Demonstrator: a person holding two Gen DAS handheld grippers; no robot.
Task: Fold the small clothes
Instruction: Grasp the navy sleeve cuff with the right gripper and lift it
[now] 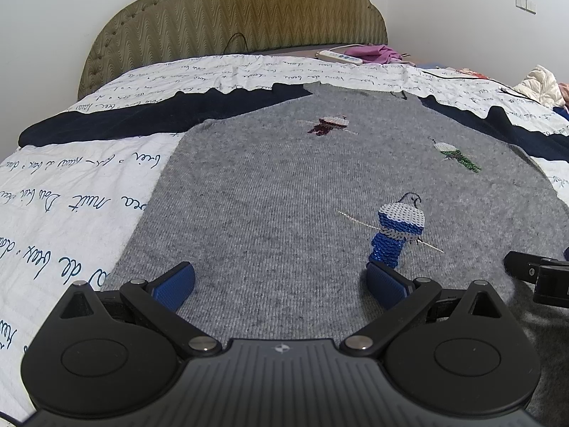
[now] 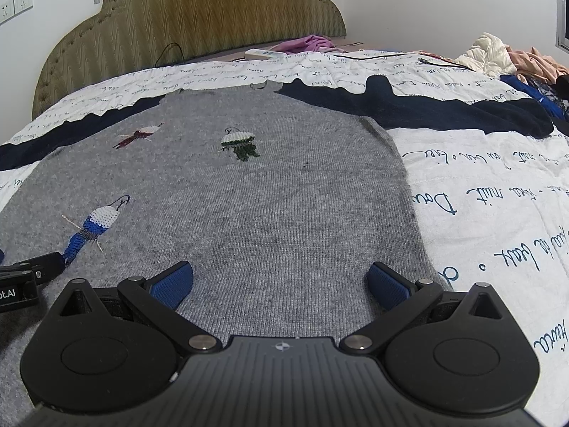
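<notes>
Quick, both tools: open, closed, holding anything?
Left tool: open, empty, over the grey sweater.
Right tool: open, empty, over the same sweater.

The sweater (image 1: 270,192) is heathered grey knit with navy sleeves (image 1: 106,121). Three sequinned motifs dot its front: one white over bright blue (image 1: 394,231), one white over dark green (image 1: 457,154), one white over maroon (image 1: 329,125). The bedspread (image 1: 71,192) is white, covered in dark teal handwritten script. The headboard (image 1: 242,10) is olive-gold with a zigzag weave. Both grippers are black with textured blue pads (image 1: 176,284). By the headboard lies a magenta cloth (image 1: 373,53); farther right, cream (image 2: 487,53) and peach (image 2: 537,64) clothes.
</notes>
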